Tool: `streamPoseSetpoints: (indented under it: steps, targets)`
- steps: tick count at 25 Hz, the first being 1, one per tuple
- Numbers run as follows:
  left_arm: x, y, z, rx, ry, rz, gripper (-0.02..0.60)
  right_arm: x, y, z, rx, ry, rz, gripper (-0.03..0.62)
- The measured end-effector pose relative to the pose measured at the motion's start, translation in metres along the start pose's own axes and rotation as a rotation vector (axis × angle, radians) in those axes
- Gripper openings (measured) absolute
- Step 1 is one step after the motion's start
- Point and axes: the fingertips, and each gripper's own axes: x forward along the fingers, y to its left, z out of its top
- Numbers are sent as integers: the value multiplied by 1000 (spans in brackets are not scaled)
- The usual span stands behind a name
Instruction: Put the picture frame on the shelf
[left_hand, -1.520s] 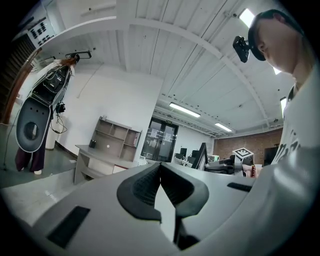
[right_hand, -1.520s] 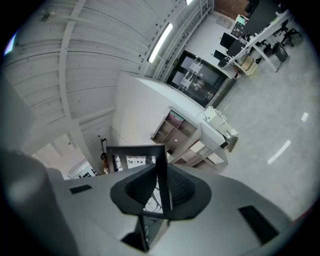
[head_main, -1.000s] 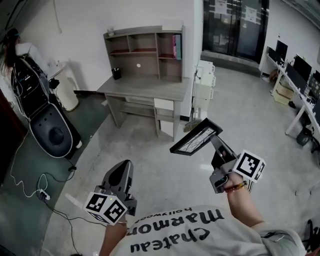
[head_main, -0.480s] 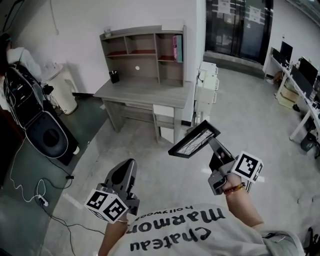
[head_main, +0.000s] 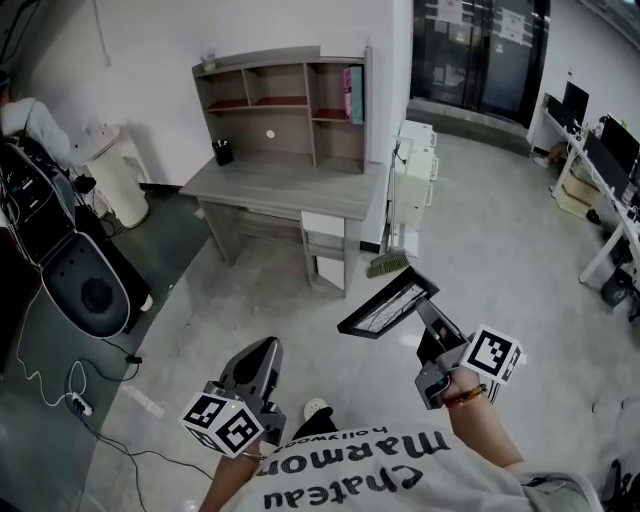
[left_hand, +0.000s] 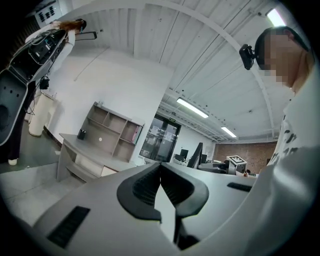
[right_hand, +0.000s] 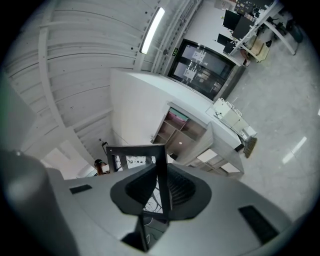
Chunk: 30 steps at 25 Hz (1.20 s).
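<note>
**A:** What has changed over on the left?

**B:** Little about the left hand-held gripper (head_main: 266, 345). It rides low by the person's waist as before, jaws clenched together with nothing between them. Just right of it a shoe (head_main: 317, 408) now shows on the floor (head_main: 250, 290), which it didn't a moment ago, so the person is mid-stride.

**A:** And further ahead?

**B:** The desk (head_main: 285, 185) and the shelf (head_main: 285, 95) standing on it look a little larger and have slid slightly left in the head view. The walk is closing the gap, though both are still well apart from the grippers. The broom (head_main: 385, 265) by the desk's right end is now in full view instead of partly behind the frame.

**A:** The picture frame itself?

**B:** The grip is the same. The picture frame (head_main: 388, 306) is in the air, tilted, out in front of the right hand-held gripper (head_main: 420, 306), which grasps it. The right gripper view shows its thin black edge pinched between the pads.

**A:** So where does that leave the task?

**B:** In the carry stage, I'd judge. The frame looks secure, but no compartment has been reached yet. The person needs to finish the approach, then raise the frame to the shelf.
</note>
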Motion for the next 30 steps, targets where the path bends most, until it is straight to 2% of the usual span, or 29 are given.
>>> streamPoseSetpoints:
  steps: [3, 6, 10, 14, 17, 22, 30]
  targets:
    - [11, 0, 3, 12, 5, -19, 17, 0, -8, 3, 7, -13, -18, 72]
    - [25, 5, 2, 7, 17, -32, 17, 10, -8, 7, 21, -32, 31, 72]
    - [43, 15, -5, -17, 37, -40, 17, 11, -33, 8, 38, -17, -63, 72]
    - [68, 17, -5, -10, 38, -77, 17, 17, -43, 15, 56, -27, -82, 72]
    - [91, 20, 1, -9, 26, -103, 17, 28, -51, 28, 23, -26, -113, 72]
    - [116, 37, 10, -7, 30, -98, 17, 59, -47, 49, 40, -51, -66, 72]
    - [167, 57, 30, -17, 8, -104, 17, 100, -58, 81, 12, -39, -87, 72]
